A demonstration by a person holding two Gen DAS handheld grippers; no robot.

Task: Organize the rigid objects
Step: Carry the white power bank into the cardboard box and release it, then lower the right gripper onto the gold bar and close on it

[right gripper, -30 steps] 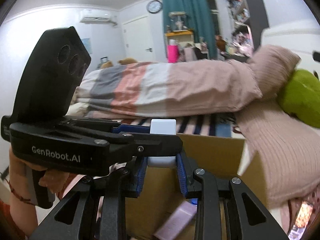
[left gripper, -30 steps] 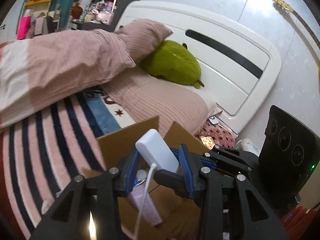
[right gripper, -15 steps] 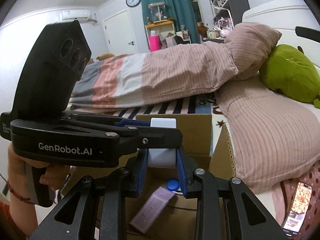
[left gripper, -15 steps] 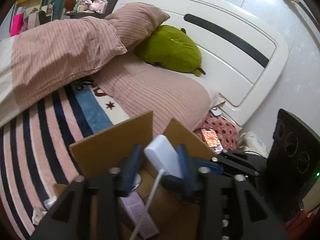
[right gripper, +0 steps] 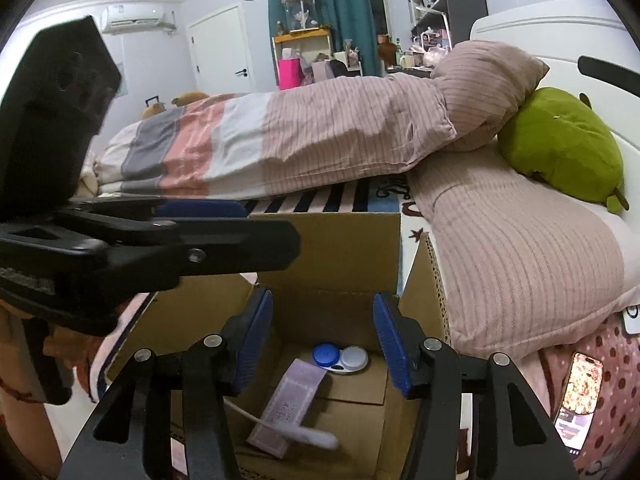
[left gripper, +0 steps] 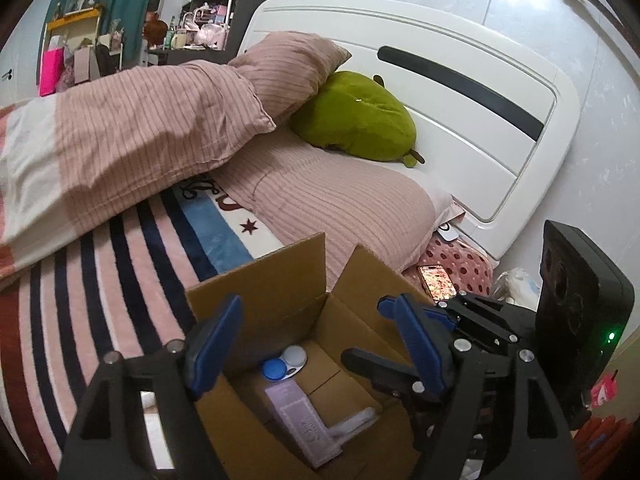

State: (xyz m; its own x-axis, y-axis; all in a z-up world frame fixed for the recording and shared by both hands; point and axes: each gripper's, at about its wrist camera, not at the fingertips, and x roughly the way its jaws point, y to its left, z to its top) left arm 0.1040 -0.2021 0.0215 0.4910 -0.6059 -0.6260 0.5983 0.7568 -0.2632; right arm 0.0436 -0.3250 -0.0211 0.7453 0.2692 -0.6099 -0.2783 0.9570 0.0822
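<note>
An open cardboard box [left gripper: 276, 280] stands on the striped bed cover. In it lie a lilac carton [left gripper: 300, 420], a blue and white lens case [left gripper: 286, 362] and a white charger [right gripper: 312, 436] with its cable, blurred. My left gripper [left gripper: 310, 324] hangs over the box, its jaws opening with nothing between them. My right gripper [right gripper: 322, 320] is over the same box [right gripper: 332, 248], its jaws also opening and empty. The left gripper's black frame [right gripper: 180, 244] crosses the right wrist view just above the right fingers.
A pink ribbed pillow [left gripper: 340, 208] lies right behind the box, and a green plush [left gripper: 356, 116] leans on the white headboard [left gripper: 460, 92]. A lit phone [left gripper: 438, 282] lies on a dotted cushion to the right. A rolled duvet [right gripper: 280, 140] runs along the bed.
Both grippers held the white charger over the box; both have opened and the charger has dropped into the box beside the lilac carton.
</note>
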